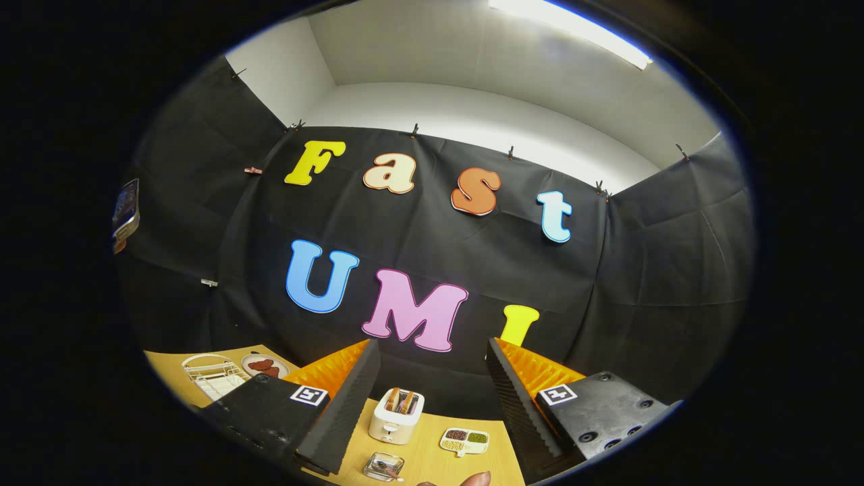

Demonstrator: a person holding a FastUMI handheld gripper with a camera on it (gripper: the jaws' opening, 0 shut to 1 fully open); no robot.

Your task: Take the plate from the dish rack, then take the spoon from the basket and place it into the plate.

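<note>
Hanging high above the worktop (432, 466), the gripper (432, 378) is spread wide with nothing between its fingers, which point toward the booth's black cloth wall rather than down at the things below. The dish rack (212, 376), a white wire frame, stands far off beyond the left finger near the worktop's far left edge; whether a plate sits in it is too small to tell. Just beside the rack lies a round dish (264, 365) with brown food on it. Between the fingers and well below them stands a white toaster (397, 415) with bread in its slots. Nearer than the toaster are a small divided tray (464, 441) and a clear glass container (383, 466) with something thin inside. A fingertip (474, 479) shows at the worktop's near edge. Bare wood lies between toaster and rack.
</note>
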